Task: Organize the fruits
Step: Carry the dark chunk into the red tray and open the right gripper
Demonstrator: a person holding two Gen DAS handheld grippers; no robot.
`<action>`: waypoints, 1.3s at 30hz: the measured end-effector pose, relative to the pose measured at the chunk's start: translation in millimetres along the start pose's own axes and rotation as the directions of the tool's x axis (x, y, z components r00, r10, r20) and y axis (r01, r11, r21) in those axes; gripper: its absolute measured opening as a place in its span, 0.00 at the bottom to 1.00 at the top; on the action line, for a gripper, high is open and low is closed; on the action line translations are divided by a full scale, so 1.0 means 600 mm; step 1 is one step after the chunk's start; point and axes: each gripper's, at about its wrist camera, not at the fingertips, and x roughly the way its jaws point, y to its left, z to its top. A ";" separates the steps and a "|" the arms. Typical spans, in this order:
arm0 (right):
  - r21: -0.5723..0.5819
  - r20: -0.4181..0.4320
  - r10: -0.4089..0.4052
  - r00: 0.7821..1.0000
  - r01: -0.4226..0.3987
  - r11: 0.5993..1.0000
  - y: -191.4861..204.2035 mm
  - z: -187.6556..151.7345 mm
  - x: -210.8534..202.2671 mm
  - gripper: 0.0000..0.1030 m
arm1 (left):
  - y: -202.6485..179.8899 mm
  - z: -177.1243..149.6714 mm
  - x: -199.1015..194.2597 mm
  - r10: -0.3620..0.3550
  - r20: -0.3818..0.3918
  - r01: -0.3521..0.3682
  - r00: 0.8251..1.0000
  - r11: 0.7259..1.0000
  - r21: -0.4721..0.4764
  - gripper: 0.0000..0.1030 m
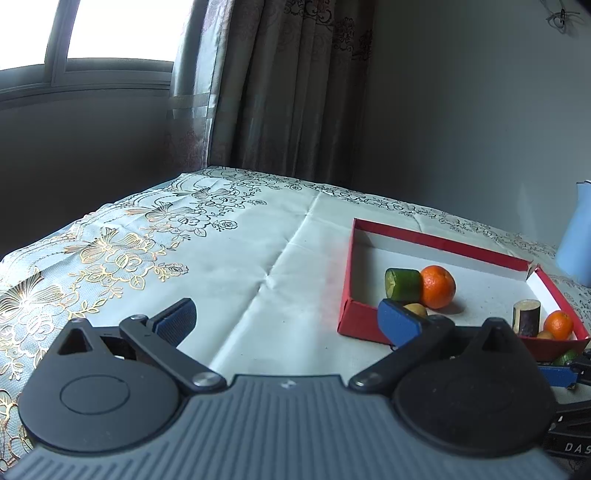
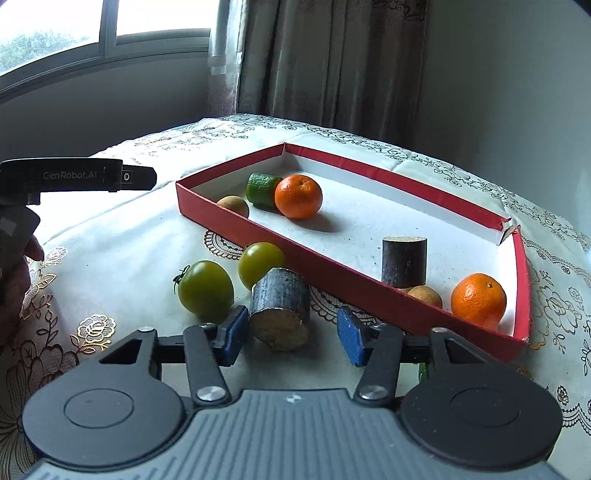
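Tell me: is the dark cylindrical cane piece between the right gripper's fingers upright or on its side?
On its side. The dark cane piece lies on the tablecloth outside the red tray, cut end facing the camera.

Daylit window [image 2: 110, 22], patterned curtain [image 2: 325, 59] (drawn aside), grey wall [image 1: 480, 110].

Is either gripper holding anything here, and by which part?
Nothing is held yet. The right gripper brackets the lying dark cane piece near its cut end, its right pad still apart. The left gripper is open and empty.

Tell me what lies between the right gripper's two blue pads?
A dark sugarcane piece lies on its side between the right gripper's pads; the left pad looks against it, the right one apart. The right wrist view shows this.
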 end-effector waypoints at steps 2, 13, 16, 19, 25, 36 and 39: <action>0.000 0.005 0.004 1.000 -0.004 1.000 0.003 0.001 0.001 0.33 | 0.000 0.000 0.000 0.000 -0.001 0.000 1.000 1.000 0.000 1.00; 0.006 0.032 -0.021 0.999 0.020 1.000 0.007 -0.001 -0.010 0.32 | 0.001 0.000 0.003 0.001 -0.008 -0.001 1.000 1.000 -0.007 1.00; 0.023 0.061 -0.025 0.998 0.024 0.999 0.003 -0.004 -0.022 0.32 | 0.001 0.000 0.003 0.001 -0.007 -0.001 1.000 1.000 -0.007 1.00; 0.044 0.095 -0.030 0.995 0.026 0.999 0.001 -0.008 -0.036 0.32 | 0.000 0.000 0.003 0.001 -0.007 -0.001 1.000 1.000 -0.006 1.00; 0.094 0.148 -0.058 0.987 0.045 0.995 -0.008 -0.022 -0.066 0.32 | 0.001 0.000 0.003 0.000 -0.004 0.000 1.000 1.000 -0.008 1.00; 0.132 0.214 -0.141 0.967 0.114 0.985 -0.039 0.029 -0.079 0.32 | 0.000 0.000 0.001 -0.003 0.002 0.003 1.000 1.000 -0.005 1.00; 0.121 0.204 -0.141 0.969 0.118 0.986 -0.038 0.056 -0.058 0.32 | 0.000 -0.001 0.001 -0.005 0.002 0.005 1.000 1.000 -0.007 1.00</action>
